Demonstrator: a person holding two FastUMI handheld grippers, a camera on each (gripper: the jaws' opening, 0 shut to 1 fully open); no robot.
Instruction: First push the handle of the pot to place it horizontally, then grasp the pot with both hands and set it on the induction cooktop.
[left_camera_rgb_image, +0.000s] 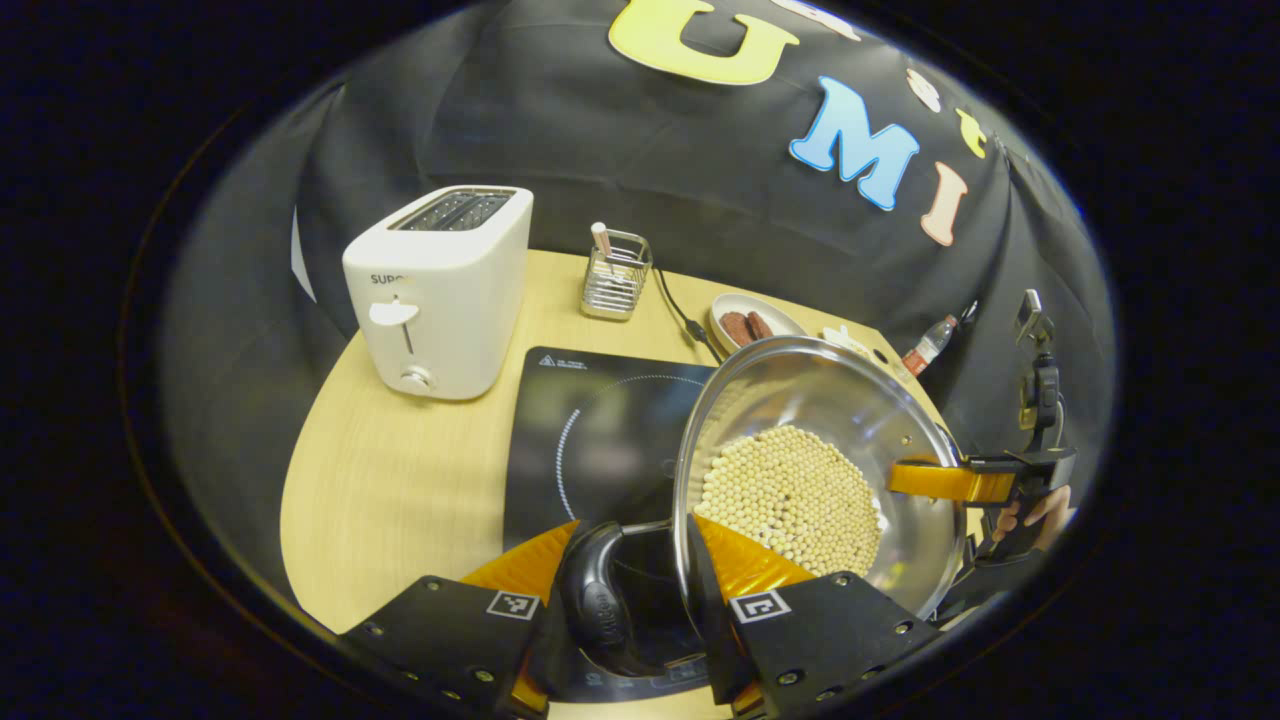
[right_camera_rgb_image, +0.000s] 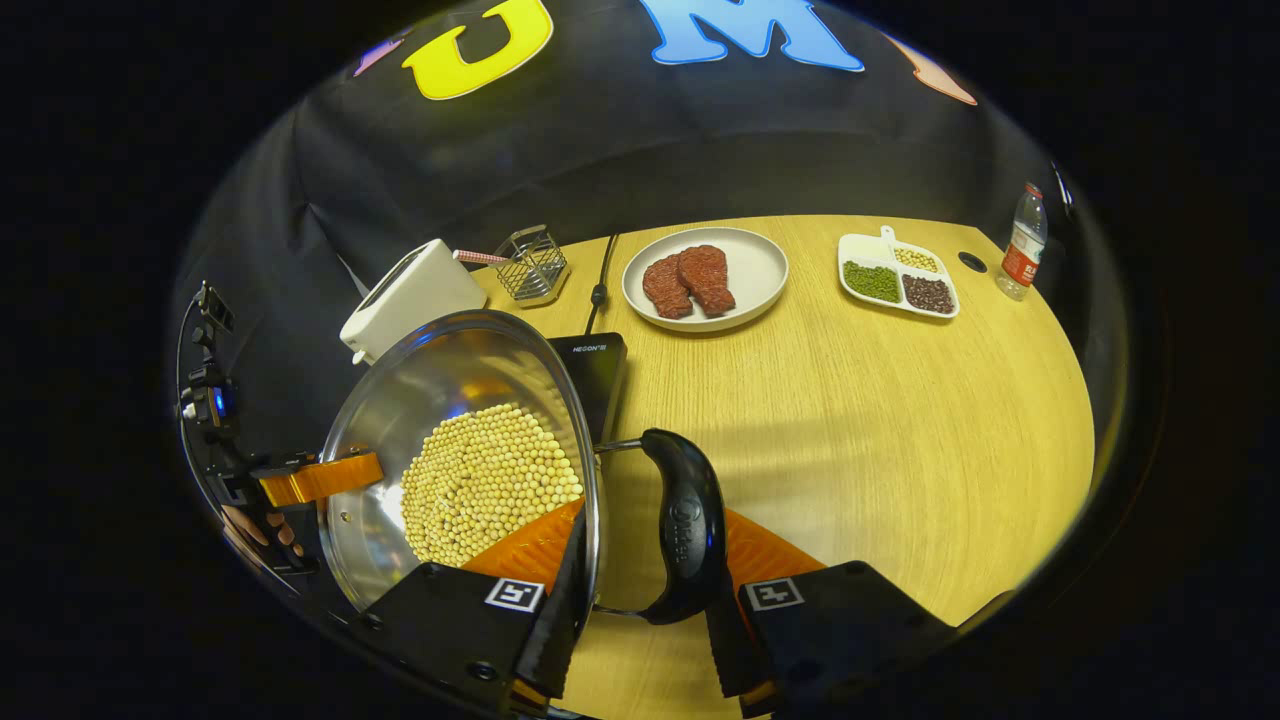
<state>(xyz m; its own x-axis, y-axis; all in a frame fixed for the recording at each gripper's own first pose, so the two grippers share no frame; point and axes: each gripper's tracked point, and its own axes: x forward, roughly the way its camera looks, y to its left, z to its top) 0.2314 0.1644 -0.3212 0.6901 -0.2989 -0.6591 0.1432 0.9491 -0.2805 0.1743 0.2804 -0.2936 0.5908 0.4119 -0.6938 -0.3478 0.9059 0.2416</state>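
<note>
Two grippers are holding one shiny round stainless-steel pot (left_camera_rgb_image: 800, 450), which is carrying a layer of pale yellow beans (left_camera_rgb_image: 790, 495) and is sitting tilted over the right part of the flat black induction cooktop (left_camera_rgb_image: 590, 430); whether it is touching the glass cannot be told. In the left gripper view, the left gripper (left_camera_rgb_image: 630, 590) is straddling the pot's near rim, with one finger inside the pot and the other outside beyond the curved black handle (left_camera_rgb_image: 595, 595), both seeming to press there. In the right gripper view, the right gripper (right_camera_rgb_image: 640, 590) is doing likewise at the opposite rim, its fingers standing on either side of the second black handle (right_camera_rgb_image: 685, 535) and the pot wall. Each view is also showing the other gripper at the pot's far rim, with a hand (left_camera_rgb_image: 1035, 510) behind it. Left of the pot, a white two-slot toaster (left_camera_rgb_image: 440, 290) is standing on the light wooden table (left_camera_rgb_image: 400, 480). Behind the pot, a small wire holder (left_camera_rgb_image: 615, 272) is standing. Beyond the pot, a round white plate with two reddish meat pieces (right_camera_rgb_image: 705, 275) is lying, and farther right a white divided dish of beans (right_camera_rgb_image: 897, 275) and a small plastic bottle (right_camera_rgb_image: 1020, 245) are standing.
</note>
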